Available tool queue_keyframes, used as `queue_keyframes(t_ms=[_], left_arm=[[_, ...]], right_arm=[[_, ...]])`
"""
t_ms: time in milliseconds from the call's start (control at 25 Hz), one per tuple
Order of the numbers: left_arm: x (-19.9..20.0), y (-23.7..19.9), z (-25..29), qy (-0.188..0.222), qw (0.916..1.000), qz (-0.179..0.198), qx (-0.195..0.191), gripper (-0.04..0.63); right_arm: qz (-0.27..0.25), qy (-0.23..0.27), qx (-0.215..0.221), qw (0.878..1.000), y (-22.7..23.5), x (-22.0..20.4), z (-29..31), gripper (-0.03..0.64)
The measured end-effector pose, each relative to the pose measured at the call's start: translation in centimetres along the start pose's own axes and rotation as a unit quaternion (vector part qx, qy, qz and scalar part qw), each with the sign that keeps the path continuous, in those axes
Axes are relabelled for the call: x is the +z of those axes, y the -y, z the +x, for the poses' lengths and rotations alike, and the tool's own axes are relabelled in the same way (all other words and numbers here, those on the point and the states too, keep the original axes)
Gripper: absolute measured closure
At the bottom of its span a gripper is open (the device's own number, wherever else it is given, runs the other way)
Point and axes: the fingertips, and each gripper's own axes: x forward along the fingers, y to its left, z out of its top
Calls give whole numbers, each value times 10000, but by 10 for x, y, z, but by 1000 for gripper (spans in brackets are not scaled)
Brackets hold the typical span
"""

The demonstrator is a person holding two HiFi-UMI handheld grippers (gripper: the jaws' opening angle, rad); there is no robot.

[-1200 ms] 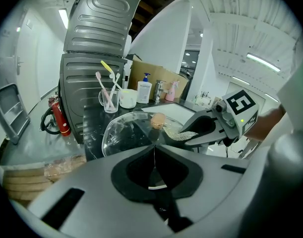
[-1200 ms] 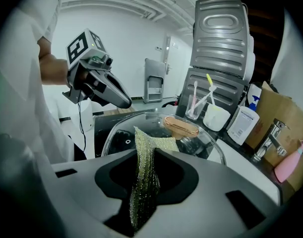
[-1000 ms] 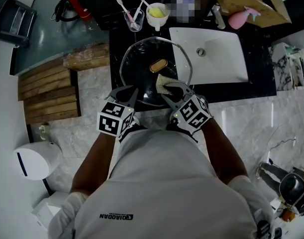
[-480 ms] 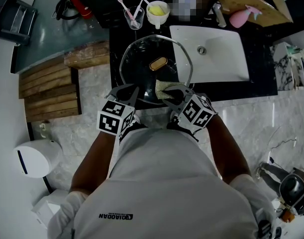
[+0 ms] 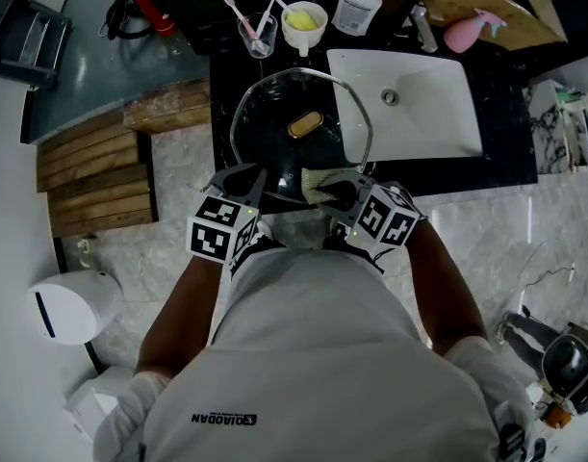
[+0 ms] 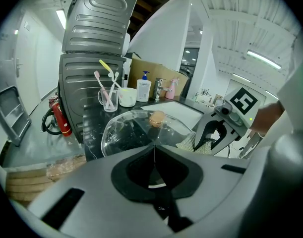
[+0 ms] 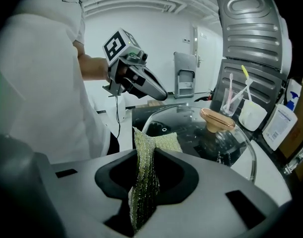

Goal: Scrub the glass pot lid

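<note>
The right gripper [image 5: 336, 193] has drawn back toward the person since a second ago. Its jaws are closed on a scrubbing pad [image 5: 319, 185]. The pad sat close beside the knob [image 5: 305, 123] then; now it lies on the near edge of the glass pot lid [image 5: 270, 128], well short of the knob. In the right gripper view, the pad runs up between the closed jaws and folds forward onto the glass.

The left gripper [image 5: 246, 177] has not moved. It stays at the lid's near-left rim, jaws closed on that rim, with the thin edge of the glass showing between them in the left gripper view.

The lid rests in the same place on the dark counter [image 5: 224, 80], just left of the white sink [image 5: 423, 114]. A white bottle [image 5: 356, 8] behind the lid shows plainly now; it was covered by a blurred patch before.
</note>
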Motion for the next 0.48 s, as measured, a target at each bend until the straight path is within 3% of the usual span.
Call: queue_keyframes(t_ms=[480], left_arm=[[1,-7,3,14,9999,-84,53,577]], right_arm=[[-111,-374,719,9966,-27,-12,0,514]])
